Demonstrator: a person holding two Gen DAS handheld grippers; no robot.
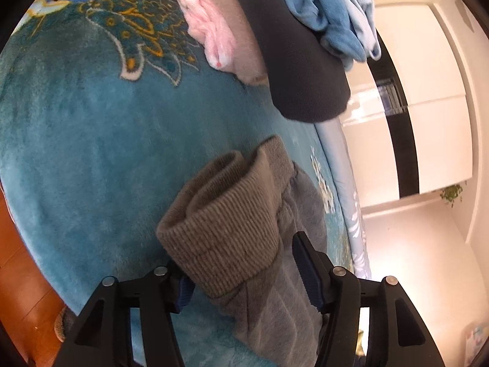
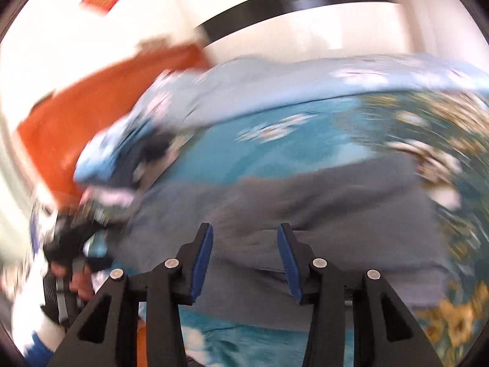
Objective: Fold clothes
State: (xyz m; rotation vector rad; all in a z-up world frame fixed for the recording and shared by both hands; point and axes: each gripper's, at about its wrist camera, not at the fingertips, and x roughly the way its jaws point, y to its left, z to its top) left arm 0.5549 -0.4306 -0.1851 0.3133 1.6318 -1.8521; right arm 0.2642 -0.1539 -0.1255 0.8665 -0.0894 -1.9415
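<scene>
Left gripper [image 1: 244, 275] has the grey garment [image 1: 269, 302] clamped between its blue pads, the ribbed cuff [image 1: 220, 229] bunched up and folded over just ahead of the fingers, pointing toward 11 o'clock. Beneath it lies the teal blanket [image 1: 91, 153] with its gold-and-white flower pattern. Up at 12 o'clock in the left view sits a pile of clothes: a pink fleece piece [image 1: 211, 27] on the left, a tan one [image 1: 241, 46] beside it, a dark charcoal one [image 1: 299, 61] draped over toward 1 o'clock, and light blue pieces [image 1: 333, 9] on top. The charcoal one hangs past the blanket's edge. White cupboard doors [image 1: 428, 91] fill the 3 o'clock side, wooden floor [image 1: 21, 275] at 8 o'clock.

Over to the right gripper [image 2: 244, 260]: heavy blur here, but the jaws stand well apart with nothing between the pads. The grey garment [image 2: 305, 202] spreads across the blanket [image 2: 275, 150] directly ahead of the fingers, out toward 3 o'clock. At 9 o'clock, a smeared light blue bundle [image 2: 122, 150] and orange floor [image 2: 91, 91] beyond it. Down at 8 o'clock a hand [image 2: 76, 272] grips a dark handle, too blurred to tell more.
</scene>
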